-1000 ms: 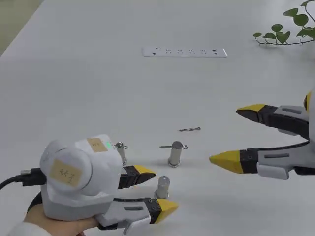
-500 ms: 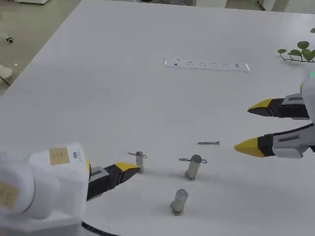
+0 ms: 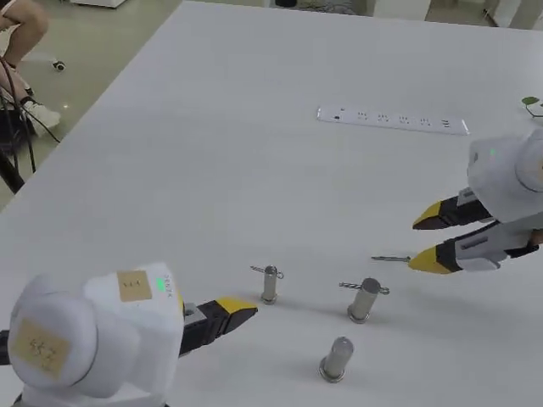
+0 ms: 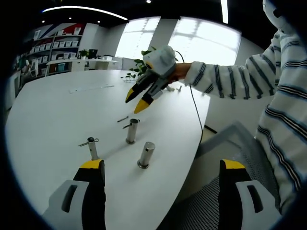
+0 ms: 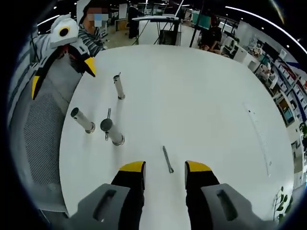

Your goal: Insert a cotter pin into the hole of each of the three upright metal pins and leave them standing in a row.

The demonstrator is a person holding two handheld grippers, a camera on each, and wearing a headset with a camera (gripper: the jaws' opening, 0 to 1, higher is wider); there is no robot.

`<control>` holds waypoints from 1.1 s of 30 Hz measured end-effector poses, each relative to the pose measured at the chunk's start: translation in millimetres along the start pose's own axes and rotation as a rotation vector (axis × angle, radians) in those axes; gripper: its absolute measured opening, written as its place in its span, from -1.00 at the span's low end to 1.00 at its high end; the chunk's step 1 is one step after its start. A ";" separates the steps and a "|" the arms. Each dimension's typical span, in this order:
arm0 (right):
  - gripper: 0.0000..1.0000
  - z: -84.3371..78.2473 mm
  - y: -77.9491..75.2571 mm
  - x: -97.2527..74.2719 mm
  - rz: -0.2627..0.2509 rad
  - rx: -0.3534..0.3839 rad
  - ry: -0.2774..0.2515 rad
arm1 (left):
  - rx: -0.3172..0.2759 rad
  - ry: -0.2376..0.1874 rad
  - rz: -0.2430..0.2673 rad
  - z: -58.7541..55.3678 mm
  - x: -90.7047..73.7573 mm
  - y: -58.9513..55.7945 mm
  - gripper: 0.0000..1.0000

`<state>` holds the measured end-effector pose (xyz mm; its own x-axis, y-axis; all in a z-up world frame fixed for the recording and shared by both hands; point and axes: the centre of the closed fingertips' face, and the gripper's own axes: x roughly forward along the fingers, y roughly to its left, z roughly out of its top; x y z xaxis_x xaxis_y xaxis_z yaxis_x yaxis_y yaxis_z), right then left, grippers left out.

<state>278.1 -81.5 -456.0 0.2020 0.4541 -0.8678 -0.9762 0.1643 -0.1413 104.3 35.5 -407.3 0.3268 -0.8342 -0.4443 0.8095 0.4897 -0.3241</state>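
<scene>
Three upright metal pins stand on the white table. The left pin (image 3: 270, 285) and the right pin (image 3: 365, 299) each carry a cotter pin through the top. The front pin (image 3: 337, 359) has a bare top. A loose cotter pin (image 3: 390, 259) lies flat just ahead of my right gripper (image 3: 415, 245), which is open with narrow-set jaws and empty. In the right gripper view the loose cotter pin (image 5: 167, 159) lies just beyond the gap of my right gripper (image 5: 164, 168). My left gripper (image 4: 160, 165) is wide open and empty, set back from the front pin (image 4: 146, 154).
A white power strip (image 3: 392, 121) lies far back on the table. A plant leaf (image 3: 533, 103) shows at the right edge. The table's near edge runs close behind the front pin. A person's striped sleeve (image 4: 235, 76) holds the right gripper.
My right gripper has come down close to the loose cotter pin and its jaws have narrowed. My left gripper has drawn back from around the front pin. The head camera shifted.
</scene>
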 end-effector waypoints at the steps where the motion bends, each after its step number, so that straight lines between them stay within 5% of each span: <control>1: -0.45 -1.1 -0.6 3.0 0.005 -0.006 0.010 | -0.001 0.001 0.002 -0.2 0.1 0.0 0.97; 15: -0.68 -12.8 -6.6 33.8 0.086 -0.049 0.110 | -0.018 0.020 0.012 -7.9 -0.1 -2.3 0.93; 19: -1.00 -17.1 -3.4 38.9 0.131 -0.040 0.141 | -0.022 0.013 0.017 -5.1 -0.7 -0.5 0.93; 33: -1.00 -16.9 -4.7 39.1 0.188 -0.081 0.179 | -0.030 0.009 0.027 -0.7 1.0 2.0 0.91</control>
<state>289.2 -79.4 -497.2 0.0064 0.3065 -0.9519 -0.9998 0.0180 -0.0010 105.9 35.8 -409.0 0.3439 -0.8182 -0.4608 0.7855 0.5196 -0.3363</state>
